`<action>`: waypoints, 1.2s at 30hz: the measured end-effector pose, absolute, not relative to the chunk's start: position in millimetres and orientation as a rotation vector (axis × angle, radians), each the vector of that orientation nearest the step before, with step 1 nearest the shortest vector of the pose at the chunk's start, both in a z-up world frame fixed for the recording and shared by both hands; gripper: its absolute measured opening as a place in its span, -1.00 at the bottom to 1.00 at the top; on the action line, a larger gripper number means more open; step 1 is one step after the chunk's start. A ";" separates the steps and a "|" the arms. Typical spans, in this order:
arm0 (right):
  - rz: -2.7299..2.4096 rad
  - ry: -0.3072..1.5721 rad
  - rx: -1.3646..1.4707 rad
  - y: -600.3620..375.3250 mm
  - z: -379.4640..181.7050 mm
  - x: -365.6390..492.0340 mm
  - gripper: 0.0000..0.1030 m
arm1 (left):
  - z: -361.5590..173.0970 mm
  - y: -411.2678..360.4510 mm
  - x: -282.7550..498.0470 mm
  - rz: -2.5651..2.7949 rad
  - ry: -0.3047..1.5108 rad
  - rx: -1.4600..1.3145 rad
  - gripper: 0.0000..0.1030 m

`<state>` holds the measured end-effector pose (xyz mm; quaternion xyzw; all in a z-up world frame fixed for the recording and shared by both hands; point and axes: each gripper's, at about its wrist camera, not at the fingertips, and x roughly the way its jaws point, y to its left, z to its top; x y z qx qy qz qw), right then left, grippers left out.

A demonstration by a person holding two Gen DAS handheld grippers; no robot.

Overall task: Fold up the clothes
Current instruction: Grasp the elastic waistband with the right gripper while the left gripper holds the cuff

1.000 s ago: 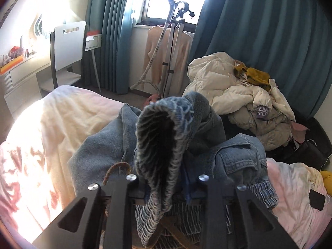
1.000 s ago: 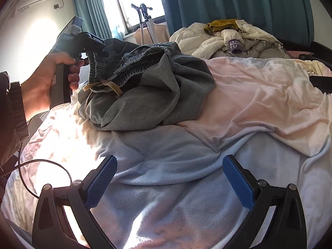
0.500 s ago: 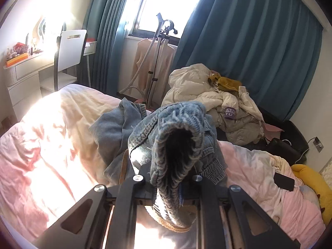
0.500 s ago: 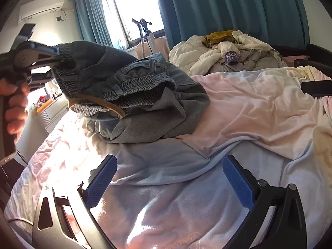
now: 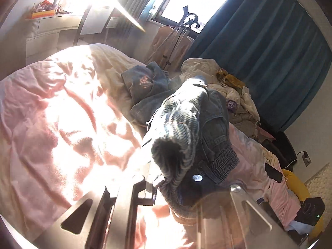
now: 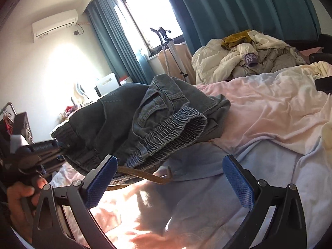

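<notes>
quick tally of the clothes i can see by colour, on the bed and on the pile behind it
Grey-blue denim: 1, the jeans clamped at the waistband, trailing onto the bed
Cream or white: 1, puffer jacket on the pile
Mustard yellow: 1, garment on top of the pile
Tan: 1, top hanging by the window
Total: 4

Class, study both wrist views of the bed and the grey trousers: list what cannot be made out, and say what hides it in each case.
- Left wrist view: the left gripper pads, buried in the trousers waistband and washed out by sun glare.
- Left wrist view: small items on the desk shelf, too small and overexposed.
- Right wrist view: the far end of the trousers, hidden behind their own bunched folds.
- Right wrist view: the brown drawstring end, behind the right gripper finger.
</notes>
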<state>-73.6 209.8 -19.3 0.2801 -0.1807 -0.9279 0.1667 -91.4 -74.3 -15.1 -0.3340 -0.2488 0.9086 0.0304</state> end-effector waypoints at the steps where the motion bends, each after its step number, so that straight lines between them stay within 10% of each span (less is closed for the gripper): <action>1: -2.634 -0.527 0.803 209.6 -20.8 -74.8 1.00 | -19.5 -77.3 -91.9 2.788 -0.787 -1.030 -0.72; 15: -2.393 -0.898 0.939 211.3 -83.5 -191.0 0.86 | -44.2 -75.1 -106.1 2.766 -0.760 -0.994 -0.71; 31: -2.309 -1.036 0.863 217.5 -89.2 -199.0 -0.58 | -53.2 -74.7 -116.4 2.778 -0.751 -1.069 -0.71; 36: -2.343 -1.029 0.836 220.5 -72.0 -186.9 -0.74 | -51.0 -73.6 -111.3 2.801 -0.733 -1.131 -0.66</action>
